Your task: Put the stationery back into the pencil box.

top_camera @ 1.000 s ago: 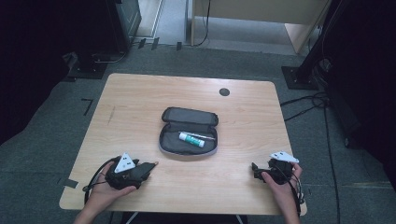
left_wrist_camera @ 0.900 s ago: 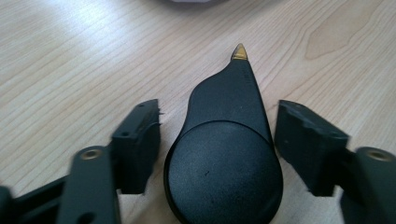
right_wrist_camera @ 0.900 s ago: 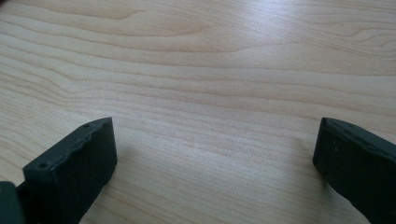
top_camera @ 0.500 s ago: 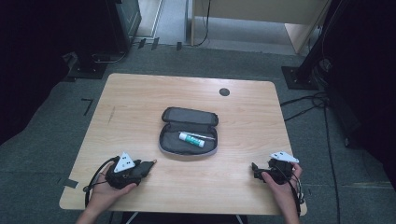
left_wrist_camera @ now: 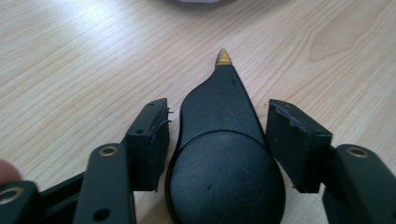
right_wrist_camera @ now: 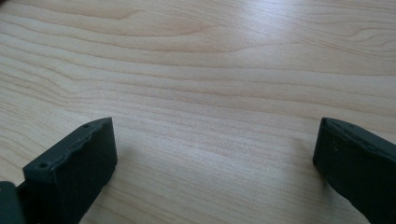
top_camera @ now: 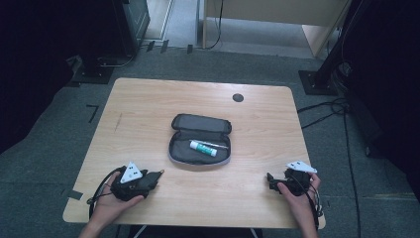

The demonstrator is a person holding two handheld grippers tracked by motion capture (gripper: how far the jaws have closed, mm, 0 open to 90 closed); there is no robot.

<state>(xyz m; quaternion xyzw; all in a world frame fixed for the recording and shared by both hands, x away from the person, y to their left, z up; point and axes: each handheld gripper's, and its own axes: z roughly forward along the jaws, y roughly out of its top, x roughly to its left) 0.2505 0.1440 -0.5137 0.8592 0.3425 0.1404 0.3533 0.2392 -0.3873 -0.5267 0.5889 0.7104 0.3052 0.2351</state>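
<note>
At the near-left corner of the tabletop (top_camera: 148, 109), the left gripper (top_camera: 157, 174) lies low, held in the person's left hand (top_camera: 106, 206). Left gripper view: black pen (left_wrist_camera: 223, 140) with a gold tip sits between the two jaws, tip pointing away from the camera toward the case. Small gaps visible between pen body and each pad, so jaws are apart, flanking the pen, not clamped on it. Pen looks to rest on the wood. Near-right side: right gripper (top_camera: 270, 179) in the person's right hand (top_camera: 299, 198), also low over the tabletop. Right gripper view: jaws spread wide, bare wood grain between them. Mid-tabletop: grey pencil case (top_camera: 200, 140), unzipped and lying flat open, between the two grippers but farther from the person, well apart from both. Inside its nearer half lies a white glue stick (top_camera: 203, 148) with a green cap, lying on its side. Small dark round disc (top_camera: 238, 97) near the far edge.
</note>
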